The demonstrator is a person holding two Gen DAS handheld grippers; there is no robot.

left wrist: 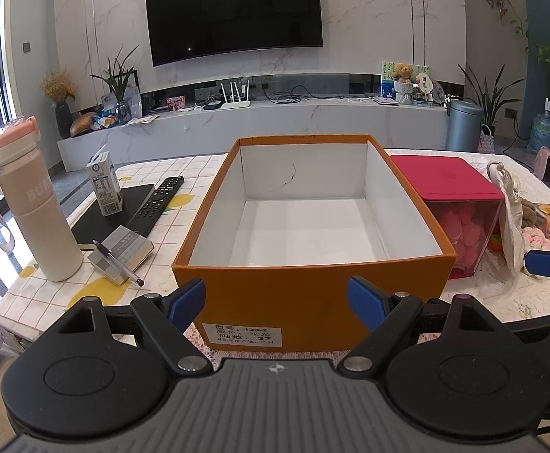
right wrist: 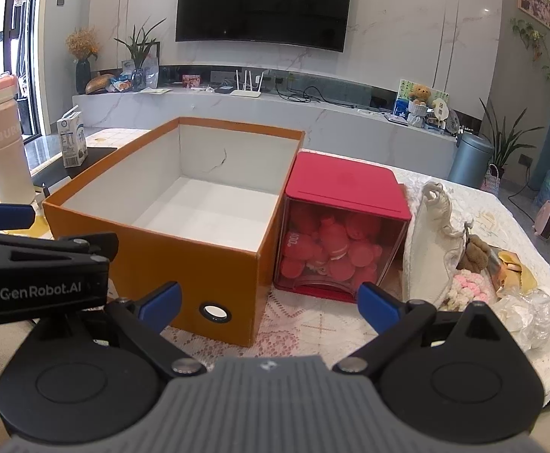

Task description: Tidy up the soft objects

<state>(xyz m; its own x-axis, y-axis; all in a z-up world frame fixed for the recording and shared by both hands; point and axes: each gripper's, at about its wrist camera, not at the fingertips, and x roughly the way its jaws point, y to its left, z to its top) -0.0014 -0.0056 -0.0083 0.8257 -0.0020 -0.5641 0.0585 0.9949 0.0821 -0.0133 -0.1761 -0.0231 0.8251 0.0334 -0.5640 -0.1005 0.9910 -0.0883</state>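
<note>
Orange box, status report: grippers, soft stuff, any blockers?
Left gripper and right gripper open, empty. Orange box empty. Soft toys piled right of red container. Nothing in the way.

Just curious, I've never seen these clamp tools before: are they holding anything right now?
No. The left gripper and the right gripper are both open, with nothing between their blue fingertips. The orange cardboard box sits untouched.

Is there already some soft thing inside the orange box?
No, the orange box is empty; only its bare white floor and walls show in the left wrist view.
</note>
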